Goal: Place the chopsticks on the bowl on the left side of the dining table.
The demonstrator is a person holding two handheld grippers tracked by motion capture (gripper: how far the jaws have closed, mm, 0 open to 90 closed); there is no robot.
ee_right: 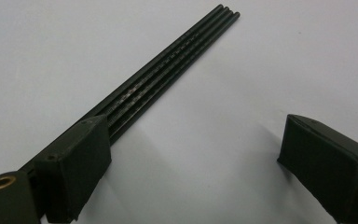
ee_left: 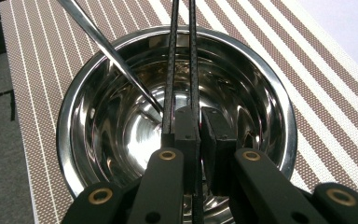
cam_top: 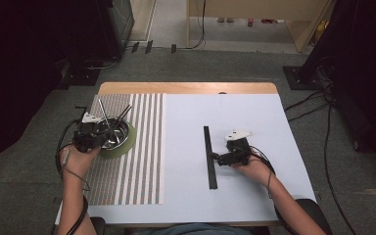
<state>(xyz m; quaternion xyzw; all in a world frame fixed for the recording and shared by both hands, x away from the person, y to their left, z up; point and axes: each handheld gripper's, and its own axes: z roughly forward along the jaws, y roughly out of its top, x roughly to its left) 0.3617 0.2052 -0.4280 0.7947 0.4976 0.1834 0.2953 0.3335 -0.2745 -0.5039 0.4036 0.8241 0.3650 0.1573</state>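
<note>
Left hand-held gripper (ee_left: 193, 140) pinches a pair of black rods (ee_left: 182, 60) over the steel bowl (ee_left: 270, 112), which already holds a silver rod (ee_left: 112, 56). Right hand-held gripper (ee_right: 191, 158) stands spread beside the remaining black rod bundle (ee_right: 168, 70) on the bench (ee_right: 74, 46). Judged next: release into bowl.

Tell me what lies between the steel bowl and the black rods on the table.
High view: past the bowl, striped mat, then bare white tabletop up to the rods.
</note>
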